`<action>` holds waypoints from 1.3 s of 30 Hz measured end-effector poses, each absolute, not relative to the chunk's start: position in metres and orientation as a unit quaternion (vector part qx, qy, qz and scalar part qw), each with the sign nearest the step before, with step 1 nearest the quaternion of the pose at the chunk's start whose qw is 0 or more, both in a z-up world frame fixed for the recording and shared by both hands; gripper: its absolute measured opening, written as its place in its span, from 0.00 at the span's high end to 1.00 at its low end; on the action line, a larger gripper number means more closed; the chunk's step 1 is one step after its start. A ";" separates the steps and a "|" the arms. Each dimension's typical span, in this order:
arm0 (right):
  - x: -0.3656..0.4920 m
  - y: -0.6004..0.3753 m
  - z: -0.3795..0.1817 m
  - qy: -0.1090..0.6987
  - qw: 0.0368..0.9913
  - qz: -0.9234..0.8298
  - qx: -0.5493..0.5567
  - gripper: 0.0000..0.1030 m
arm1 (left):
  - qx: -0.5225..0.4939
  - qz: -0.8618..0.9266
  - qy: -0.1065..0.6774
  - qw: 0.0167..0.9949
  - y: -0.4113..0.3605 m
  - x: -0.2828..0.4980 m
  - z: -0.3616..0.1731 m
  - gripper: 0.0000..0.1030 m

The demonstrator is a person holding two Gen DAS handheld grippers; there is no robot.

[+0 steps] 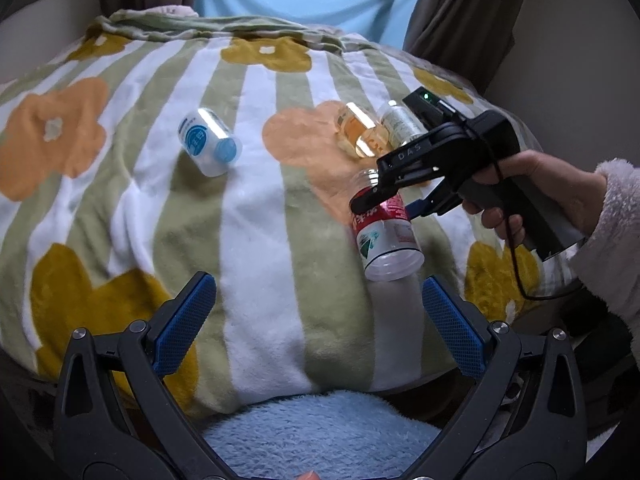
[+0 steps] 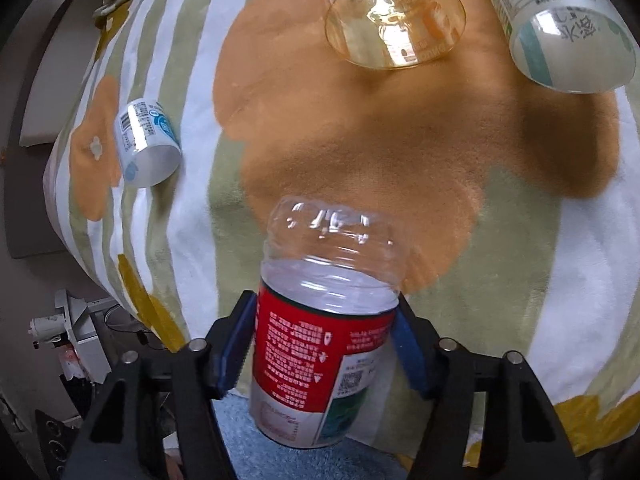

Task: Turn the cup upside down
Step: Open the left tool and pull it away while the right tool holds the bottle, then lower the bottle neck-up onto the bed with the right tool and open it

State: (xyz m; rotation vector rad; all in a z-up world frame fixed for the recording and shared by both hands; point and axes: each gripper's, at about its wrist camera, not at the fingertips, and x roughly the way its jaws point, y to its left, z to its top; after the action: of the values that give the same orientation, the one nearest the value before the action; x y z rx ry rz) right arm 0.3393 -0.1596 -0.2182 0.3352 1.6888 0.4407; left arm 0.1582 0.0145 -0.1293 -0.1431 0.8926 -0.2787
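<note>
A clear plastic cup with a red label (image 2: 320,336) is clamped between the blue pads of my right gripper (image 2: 324,344). It is held tilted above the flowered blanket (image 2: 400,152). In the left wrist view the same cup (image 1: 384,232) hangs in my right gripper (image 1: 390,202), its wide end toward the camera and down, its ribbed end up and away. My left gripper (image 1: 316,316) is open and empty, low over the near part of the blanket (image 1: 260,208), just left of the cup.
Three other cups lie on their sides on the blanket: a blue-labelled one (image 1: 210,142) at the left, an amber one (image 1: 360,132) and a green-labelled one (image 1: 400,122) at the back right. A light blue towel (image 1: 320,436) lies at the near edge.
</note>
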 end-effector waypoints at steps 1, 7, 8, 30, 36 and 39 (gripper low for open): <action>0.338 -0.160 -0.216 0.734 0.635 0.193 0.146 0.42 | -0.067 -0.133 0.427 0.892 0.014 0.157 -0.127 0.00; 0.322 -0.161 -0.157 0.626 0.741 0.224 0.092 0.42 | -0.069 -0.130 0.411 0.900 0.017 0.151 -0.120 0.00; 0.313 -0.162 -0.138 0.580 0.776 0.234 0.083 0.42 | -0.074 -0.131 0.409 0.900 0.018 0.151 -0.119 0.00; 0.237 -0.134 -0.171 0.309 0.928 0.188 -0.094 0.42 | -0.093 -0.125 0.418 0.895 0.027 0.146 -0.125 0.00; 0.221 -0.137 -0.171 0.319 0.918 0.203 -0.124 0.42 | -0.096 -0.129 0.417 0.894 0.027 0.145 -0.126 0.00; 0.218 -0.142 -0.171 0.324 0.916 0.207 -0.118 0.42 | -0.096 -0.129 0.419 0.894 0.027 0.144 -0.126 0.00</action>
State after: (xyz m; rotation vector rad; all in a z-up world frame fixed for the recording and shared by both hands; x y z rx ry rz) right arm 0.2177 -0.1418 -0.1709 -0.2423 0.6676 0.4257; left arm 0.1444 0.0271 -0.1261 -0.1985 0.8684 -0.2678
